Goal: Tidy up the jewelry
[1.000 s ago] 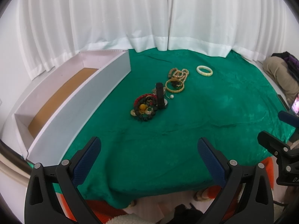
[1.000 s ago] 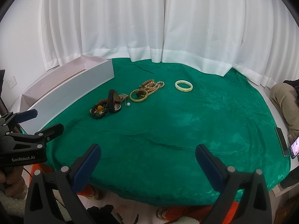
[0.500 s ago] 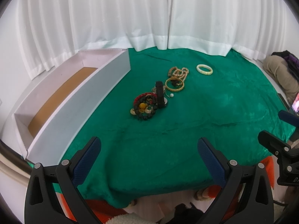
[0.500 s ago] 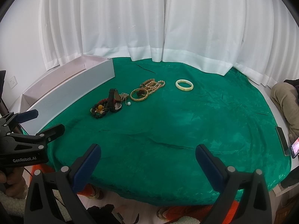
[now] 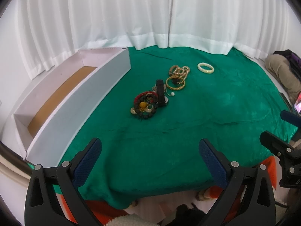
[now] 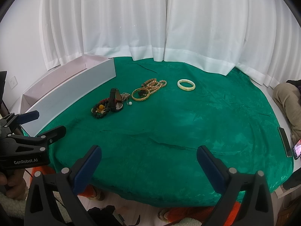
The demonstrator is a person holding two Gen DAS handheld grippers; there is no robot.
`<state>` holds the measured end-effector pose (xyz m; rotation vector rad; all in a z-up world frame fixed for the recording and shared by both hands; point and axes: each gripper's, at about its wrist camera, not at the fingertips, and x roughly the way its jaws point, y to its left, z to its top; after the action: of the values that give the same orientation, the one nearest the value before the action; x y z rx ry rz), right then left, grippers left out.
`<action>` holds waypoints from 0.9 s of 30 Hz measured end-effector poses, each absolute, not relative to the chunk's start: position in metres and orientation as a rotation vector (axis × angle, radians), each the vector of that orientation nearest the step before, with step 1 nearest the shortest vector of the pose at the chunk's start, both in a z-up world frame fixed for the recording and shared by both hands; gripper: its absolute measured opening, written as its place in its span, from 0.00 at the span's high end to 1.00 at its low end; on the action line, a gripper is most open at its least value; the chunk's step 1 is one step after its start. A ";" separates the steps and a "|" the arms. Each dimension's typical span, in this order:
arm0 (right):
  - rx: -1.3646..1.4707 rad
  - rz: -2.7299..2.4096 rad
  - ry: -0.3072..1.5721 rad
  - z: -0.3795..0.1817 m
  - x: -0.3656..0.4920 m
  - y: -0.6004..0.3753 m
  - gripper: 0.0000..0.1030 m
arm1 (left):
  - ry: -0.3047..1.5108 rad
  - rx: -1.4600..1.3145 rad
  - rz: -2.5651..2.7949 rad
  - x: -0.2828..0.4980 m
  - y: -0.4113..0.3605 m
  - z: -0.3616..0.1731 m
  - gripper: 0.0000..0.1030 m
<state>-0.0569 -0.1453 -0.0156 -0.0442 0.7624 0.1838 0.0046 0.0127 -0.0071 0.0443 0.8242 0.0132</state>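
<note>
At far left, the left view looks into the box point(image 5: 56, 98) and shows its brown floor; the right view shows only its wall. The jewelry lies mid-frame on the green cloth point(image 6: 169, 128): beads point(image 5: 145, 106), gold bangle point(image 5: 175, 82), then a pale bangle point(image 5: 205, 68) alone, upper right. Left gripper point(image 5: 150, 158) and right gripper point(image 6: 149, 161) have wide, empty jaws

Pale jade bangle point(image 5: 205, 68): flat, alone, farthest back.
Gold bangle point(image 5: 175, 83): flat, touching pearl-and-wood bead strands point(image 5: 178, 70).
Dark bead bracelets point(image 5: 144, 106): heaped (black band upright beside).
White cardboard box point(image 5: 79, 101): open, left.
</note>
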 end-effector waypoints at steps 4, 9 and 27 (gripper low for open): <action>-0.045 0.185 0.762 -0.016 -0.057 -0.145 0.00 | 0.824 0.045 0.013 0.005 0.012 -0.007 0.00; -0.044 0.184 0.763 -0.017 -0.057 -0.145 0.00 | 0.825 0.046 0.013 0.005 0.012 -0.007 0.00; -0.044 0.184 0.763 -0.017 -0.057 -0.146 0.00 | 0.827 0.046 0.013 0.005 0.010 -0.008 0.00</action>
<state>-0.0570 -0.1456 -0.0165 -0.0442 0.7629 0.1839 0.0046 0.0103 -0.0083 0.0461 0.8265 0.0130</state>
